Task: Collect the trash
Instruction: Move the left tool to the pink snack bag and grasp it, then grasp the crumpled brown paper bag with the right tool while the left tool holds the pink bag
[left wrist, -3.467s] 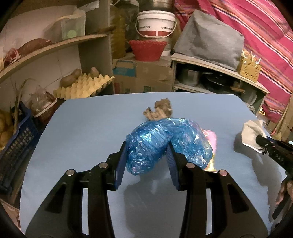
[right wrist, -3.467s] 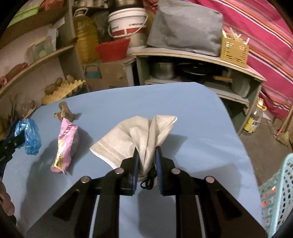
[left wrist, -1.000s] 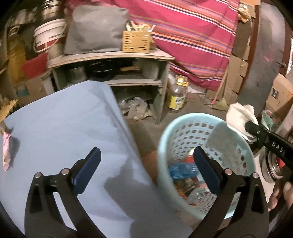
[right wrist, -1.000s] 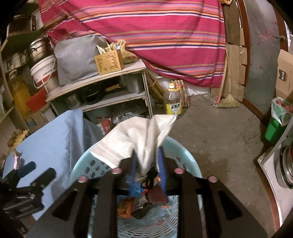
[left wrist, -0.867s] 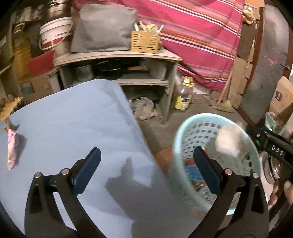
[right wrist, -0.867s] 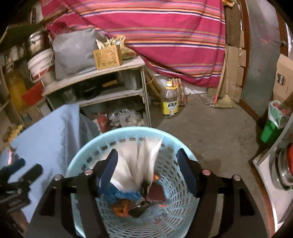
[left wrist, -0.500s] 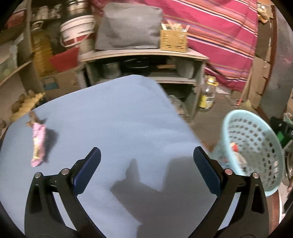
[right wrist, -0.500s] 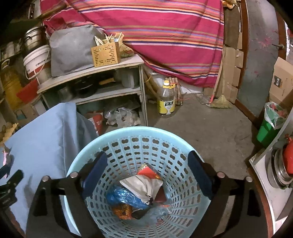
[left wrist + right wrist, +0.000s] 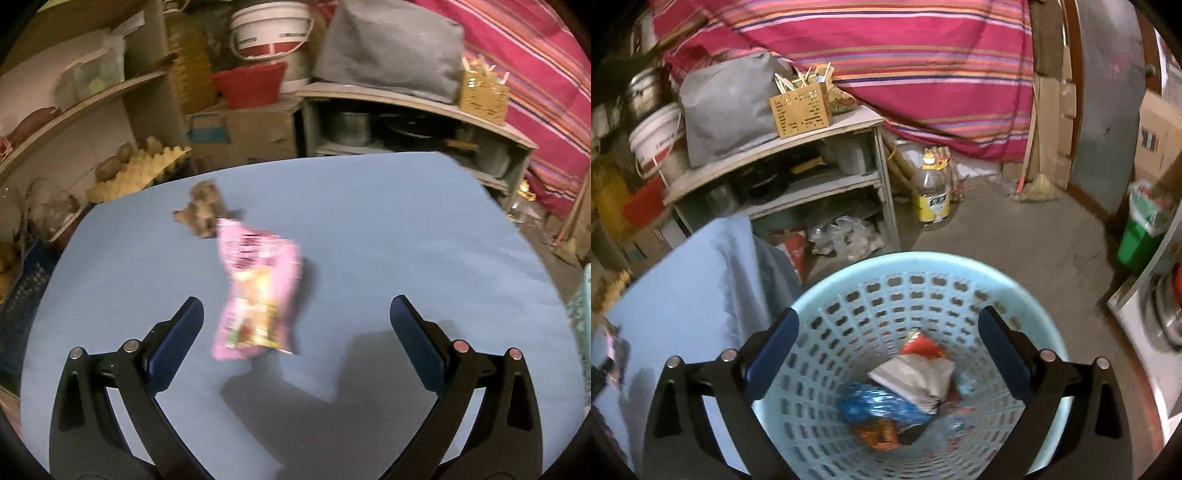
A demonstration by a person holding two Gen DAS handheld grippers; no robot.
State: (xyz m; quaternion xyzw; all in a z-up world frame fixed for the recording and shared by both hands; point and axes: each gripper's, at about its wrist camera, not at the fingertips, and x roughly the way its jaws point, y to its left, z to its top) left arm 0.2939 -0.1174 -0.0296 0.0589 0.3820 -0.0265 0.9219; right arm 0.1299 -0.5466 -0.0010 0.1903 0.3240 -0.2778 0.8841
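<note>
A pink snack wrapper lies on the blue table, and a brown lump touches its far end. My left gripper hovers just short of the wrapper, open wide, with the wrapper's near end between the fingers and untouched. My right gripper hangs over the light blue laundry basket. Its jaws are opening and nothing is between them. Down in the basket lie the white woven sack, a blue plastic bag and other scraps.
A shelf unit with pots, a white bucket and a grey bundle stands behind the table. An egg tray sits at the left. An oil bottle and a green bin stand on the floor. The basket's rim shows at the table's right.
My left gripper swung from the basket back over the table to the pink wrapper. My right gripper opened and the white sack fell into the basket.
</note>
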